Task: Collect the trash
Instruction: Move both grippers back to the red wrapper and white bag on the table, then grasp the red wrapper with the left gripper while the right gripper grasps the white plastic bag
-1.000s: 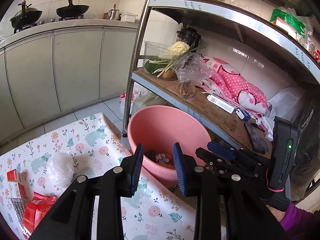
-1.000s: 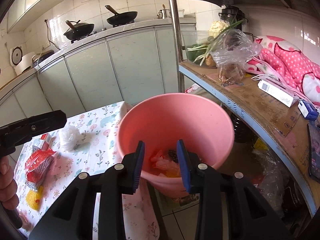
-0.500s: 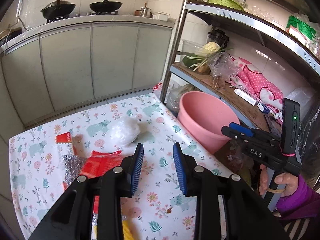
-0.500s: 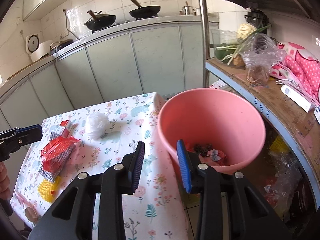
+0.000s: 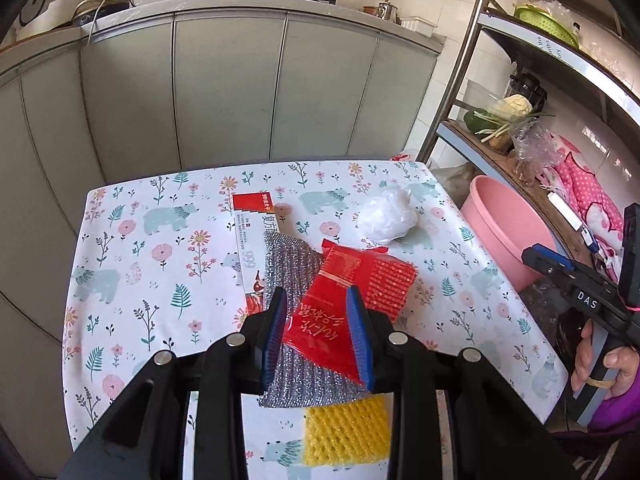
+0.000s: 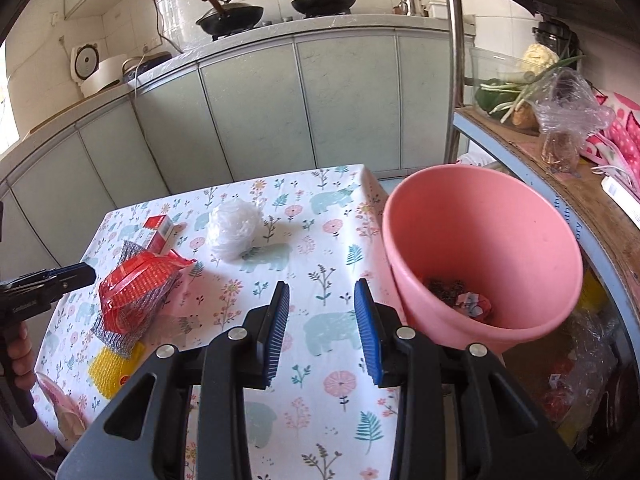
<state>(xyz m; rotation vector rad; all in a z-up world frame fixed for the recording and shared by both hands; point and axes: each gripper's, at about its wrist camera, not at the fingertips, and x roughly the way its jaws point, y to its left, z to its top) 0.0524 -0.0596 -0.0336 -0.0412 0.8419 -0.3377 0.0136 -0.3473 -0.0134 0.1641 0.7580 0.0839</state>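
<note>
Glossy red plastic wrapper [image 5: 332, 320], smooth pink plastic basin [image 6: 520, 248]

On the tabletop [image 5: 132, 264], seen from the left wrist, a wrapper [image 5: 340, 300] lies on a mesh scourer [image 5: 288, 264], which overlaps a flat carton [image 5: 250, 236] at its 10 o'clock. A crumpled plastic ball [image 5: 386, 218] sits at the wrapper's 1 o'clock, apart from it. A foam net [image 5: 346, 432] lies at the pile's 6 o'clock. The basin [image 6: 480, 248] stands off the tabletop's edge at 3 o'clock, under a shelf [image 6: 560, 176], with scraps [image 6: 460, 300] in it.
</note>
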